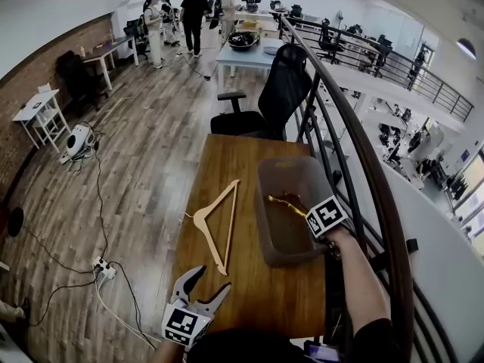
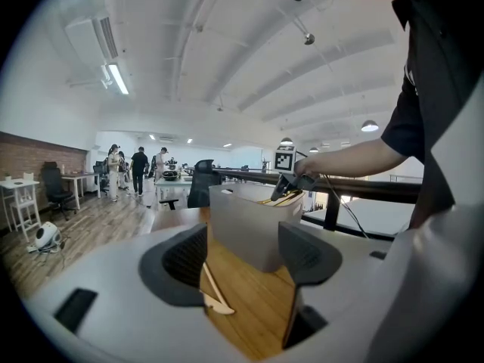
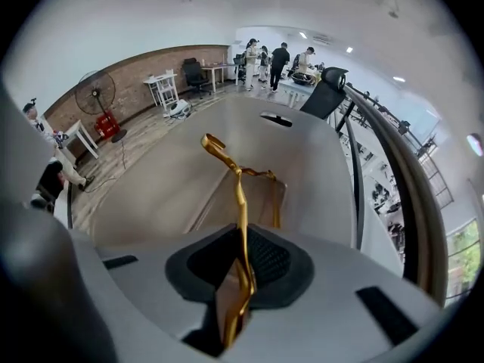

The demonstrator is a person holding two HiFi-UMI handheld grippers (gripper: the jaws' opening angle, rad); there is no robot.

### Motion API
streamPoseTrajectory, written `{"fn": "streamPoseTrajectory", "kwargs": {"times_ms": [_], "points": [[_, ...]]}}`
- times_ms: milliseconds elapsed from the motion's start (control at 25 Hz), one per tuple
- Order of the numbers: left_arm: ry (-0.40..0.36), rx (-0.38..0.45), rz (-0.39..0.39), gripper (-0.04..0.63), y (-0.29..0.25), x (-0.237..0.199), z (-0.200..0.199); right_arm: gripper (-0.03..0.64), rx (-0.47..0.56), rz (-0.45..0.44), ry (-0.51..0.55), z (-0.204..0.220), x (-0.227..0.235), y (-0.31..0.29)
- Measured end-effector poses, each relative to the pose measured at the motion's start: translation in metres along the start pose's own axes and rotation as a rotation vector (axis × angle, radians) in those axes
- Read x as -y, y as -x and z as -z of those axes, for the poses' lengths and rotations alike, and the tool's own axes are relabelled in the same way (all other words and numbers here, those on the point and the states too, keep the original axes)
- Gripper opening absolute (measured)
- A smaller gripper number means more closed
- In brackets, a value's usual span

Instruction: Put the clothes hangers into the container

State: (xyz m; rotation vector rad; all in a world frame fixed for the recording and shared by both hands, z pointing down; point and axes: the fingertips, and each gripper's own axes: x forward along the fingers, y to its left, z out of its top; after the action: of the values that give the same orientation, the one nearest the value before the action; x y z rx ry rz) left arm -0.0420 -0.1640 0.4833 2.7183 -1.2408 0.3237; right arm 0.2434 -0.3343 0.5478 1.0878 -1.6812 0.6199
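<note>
Hangers are only partly stowed: your right gripper (image 1: 304, 209) fingers are pinching a gold hanger (image 1: 285, 200) inside the grey container (image 1: 262, 203), hook pointing away from them. One wooden hanger (image 1: 220, 225) is lying on the table (image 1: 253, 297) beside it, long bar running away from you, waiting. Your left gripper (image 1: 207, 282) fingers are spread, empty.

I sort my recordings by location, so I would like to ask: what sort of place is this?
Most likely an open-plan office or lab on an upper level. It has a black office chair, white desks by a brick wall, and a dark railing overlooking a lower floor.
</note>
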Motion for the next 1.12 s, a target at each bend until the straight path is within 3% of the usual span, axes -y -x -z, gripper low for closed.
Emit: {"fn": "streamPoseTrajectory", "kwargs": {"times_ms": [200,360,480,800,1120], "points": [[0.016,-0.006,-0.008,0.301,-0.001,-0.004,0.007,0.044,-0.040,0.030,0.079,0.008,-0.006,-0.011],[0.028,-0.021,-0.001,0.301,-0.004,-0.005,0.012,0.125,0.002,0.079,0.130,0.006,-0.008,-0.009],[0.032,-0.030,0.008,0.301,-0.008,-0.004,0.013,0.163,0.068,0.084,0.152,-0.006,-0.015,0.001],[0.026,-0.044,0.026,0.301,-0.008,-0.001,0.017,0.160,0.276,0.088,0.143,-0.022,-0.043,0.040],[0.028,-0.058,0.042,0.300,-0.018,-0.001,0.022,0.092,0.530,0.134,0.102,-0.029,-0.058,0.089]]}}
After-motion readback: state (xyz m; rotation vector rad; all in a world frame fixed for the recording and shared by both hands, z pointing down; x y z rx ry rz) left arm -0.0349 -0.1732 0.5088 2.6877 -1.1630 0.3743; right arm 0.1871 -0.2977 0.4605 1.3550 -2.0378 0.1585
